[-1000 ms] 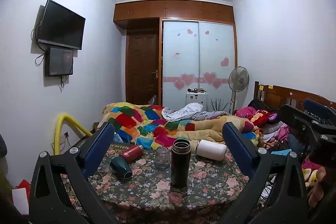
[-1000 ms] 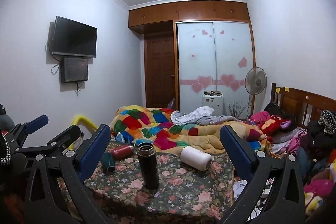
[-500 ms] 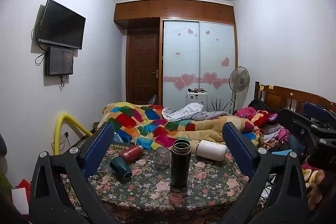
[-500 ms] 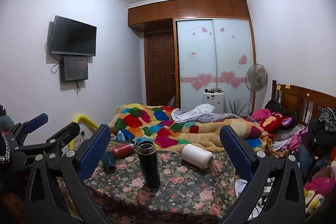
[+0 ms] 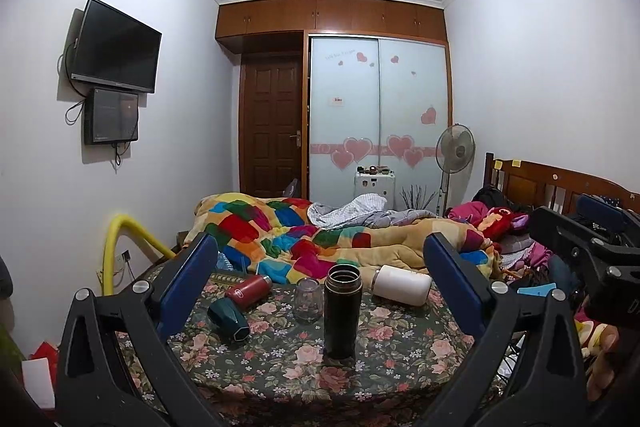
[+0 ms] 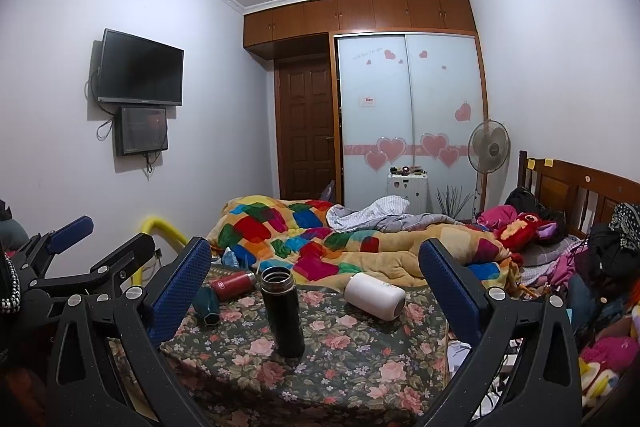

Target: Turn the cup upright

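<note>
A black flask (image 5: 342,311) stands upright with its mouth open in the middle of the floral table (image 5: 400,359); it also shows in the right wrist view (image 6: 282,311). A white cup (image 5: 401,284) (image 6: 375,295), a red flask (image 5: 249,285) (image 6: 233,284) and a dark green cup (image 5: 228,315) (image 6: 208,305) lie on their sides. A clear glass (image 5: 308,298) stands mouth down behind the black flask. My left gripper (image 5: 320,291) and right gripper (image 6: 316,291) are open and empty, held back from the table.
A bed with a patchwork quilt (image 5: 304,239) lies right behind the table. A yellow pipe (image 5: 120,243) rises at the left wall. Clothes and toys (image 6: 600,267) pile up at the right. The left gripper shows in the right wrist view (image 6: 80,259).
The right gripper has drifted slightly, so the table sits a little higher in its view. The left view is nearly unchanged. Nothing on the table has moved.
</note>
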`<state>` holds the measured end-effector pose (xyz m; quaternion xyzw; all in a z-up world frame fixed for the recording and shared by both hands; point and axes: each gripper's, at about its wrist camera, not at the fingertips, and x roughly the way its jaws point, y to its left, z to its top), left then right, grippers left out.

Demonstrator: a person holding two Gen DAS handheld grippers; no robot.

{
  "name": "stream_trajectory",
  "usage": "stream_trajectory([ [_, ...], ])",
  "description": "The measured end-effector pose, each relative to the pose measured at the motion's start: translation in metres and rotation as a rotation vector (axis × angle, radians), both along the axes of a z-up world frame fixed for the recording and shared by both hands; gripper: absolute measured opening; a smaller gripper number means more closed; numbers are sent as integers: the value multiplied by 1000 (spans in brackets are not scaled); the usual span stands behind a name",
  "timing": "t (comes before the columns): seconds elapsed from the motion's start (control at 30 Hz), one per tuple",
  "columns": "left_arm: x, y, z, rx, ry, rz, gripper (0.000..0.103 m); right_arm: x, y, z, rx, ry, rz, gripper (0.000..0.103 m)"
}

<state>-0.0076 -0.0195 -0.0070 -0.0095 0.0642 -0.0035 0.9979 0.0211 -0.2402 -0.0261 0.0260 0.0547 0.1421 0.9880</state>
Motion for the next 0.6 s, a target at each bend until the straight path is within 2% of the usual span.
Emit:
stream_trajectory([
  [0.6, 4, -1, -1, -8, 15, -9, 103, 3, 0, -4, 11, 14, 4, 103],
])
